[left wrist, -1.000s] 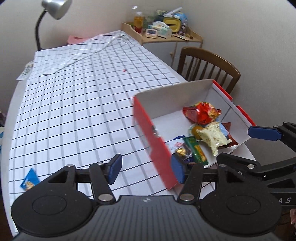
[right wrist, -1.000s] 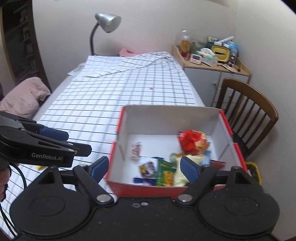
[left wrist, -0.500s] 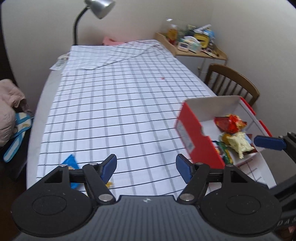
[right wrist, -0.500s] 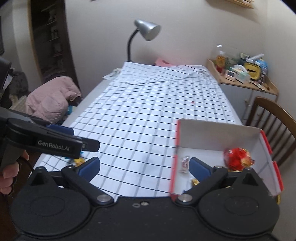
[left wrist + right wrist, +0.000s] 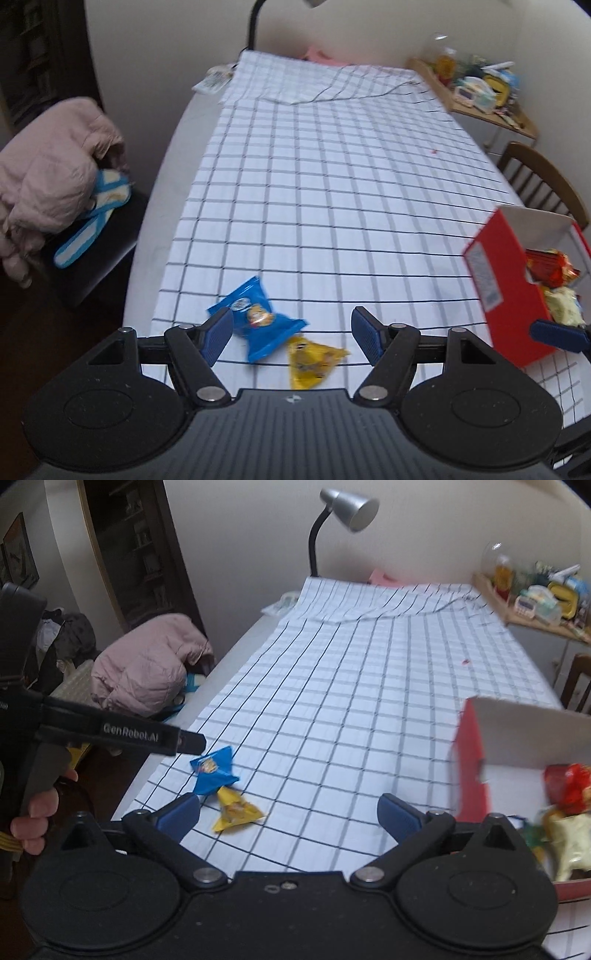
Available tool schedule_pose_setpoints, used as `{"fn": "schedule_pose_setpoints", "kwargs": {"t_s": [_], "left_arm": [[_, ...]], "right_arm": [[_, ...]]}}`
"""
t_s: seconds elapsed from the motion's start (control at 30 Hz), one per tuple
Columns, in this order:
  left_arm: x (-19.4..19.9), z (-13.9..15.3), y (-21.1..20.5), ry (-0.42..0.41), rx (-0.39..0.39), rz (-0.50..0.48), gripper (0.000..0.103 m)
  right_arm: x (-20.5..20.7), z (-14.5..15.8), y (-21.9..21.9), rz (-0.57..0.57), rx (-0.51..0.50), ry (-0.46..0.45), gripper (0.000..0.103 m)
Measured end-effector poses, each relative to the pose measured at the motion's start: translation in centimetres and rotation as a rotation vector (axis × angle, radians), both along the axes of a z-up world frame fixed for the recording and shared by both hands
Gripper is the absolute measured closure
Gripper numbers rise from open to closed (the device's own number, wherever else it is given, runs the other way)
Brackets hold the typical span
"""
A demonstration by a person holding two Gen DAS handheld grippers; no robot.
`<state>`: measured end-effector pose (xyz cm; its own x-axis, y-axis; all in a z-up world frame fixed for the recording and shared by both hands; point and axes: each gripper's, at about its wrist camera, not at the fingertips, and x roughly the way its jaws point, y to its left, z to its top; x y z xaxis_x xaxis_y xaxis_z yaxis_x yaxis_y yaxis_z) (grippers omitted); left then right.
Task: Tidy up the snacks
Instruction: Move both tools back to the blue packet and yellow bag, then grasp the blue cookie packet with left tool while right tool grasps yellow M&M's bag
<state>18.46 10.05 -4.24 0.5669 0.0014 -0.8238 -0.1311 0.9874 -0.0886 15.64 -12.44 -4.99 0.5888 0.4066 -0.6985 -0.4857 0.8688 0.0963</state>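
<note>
Two loose snacks lie near the table's front left edge: a blue packet [image 5: 255, 321] [image 5: 214, 773] and a yellow packet [image 5: 314, 360] [image 5: 236, 810] that touches it. My left gripper [image 5: 291, 332] hovers open just above them, its left pad over the blue packet's edge, nothing held. My right gripper [image 5: 288, 812] stands wide open and empty, to the right of the packets. The red box [image 5: 509, 288] [image 5: 469, 768], white inside, sits at the right with several snacks in it, a red wrapper [image 5: 569, 782] on top. The left gripper's body [image 5: 122, 734] shows in the right wrist view.
A checked cloth [image 5: 332, 203] covers the table. A pink jacket [image 5: 147, 675] lies on a dark chair beyond the left table edge. A desk lamp [image 5: 347, 506] stands at the far end, a cluttered shelf [image 5: 535, 602] far right, a wooden chair [image 5: 543, 184] behind the box.
Both grippers have swung left, away from the box toward the loose packets, which have come into view. The jaws of both stand wider than a second ago.
</note>
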Motion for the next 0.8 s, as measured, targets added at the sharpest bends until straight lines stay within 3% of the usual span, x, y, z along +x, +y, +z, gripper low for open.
{"fn": "schedule_pose_setpoints", "kwargs": {"t_s": [0.37, 0.8], "left_arm": [[3.8, -5.3, 4.4, 0.149, -0.055, 0.167, 0.033], [6.7, -8.6, 4.0, 0.225, -0.072, 0.199, 0.033]], "right_arm": [[2.1, -4.4, 5.2, 0.197, -0.099, 0.044, 0.004], [5.3, -8.9, 8.9, 0.299, -0.211, 0.114, 0.018]]}}
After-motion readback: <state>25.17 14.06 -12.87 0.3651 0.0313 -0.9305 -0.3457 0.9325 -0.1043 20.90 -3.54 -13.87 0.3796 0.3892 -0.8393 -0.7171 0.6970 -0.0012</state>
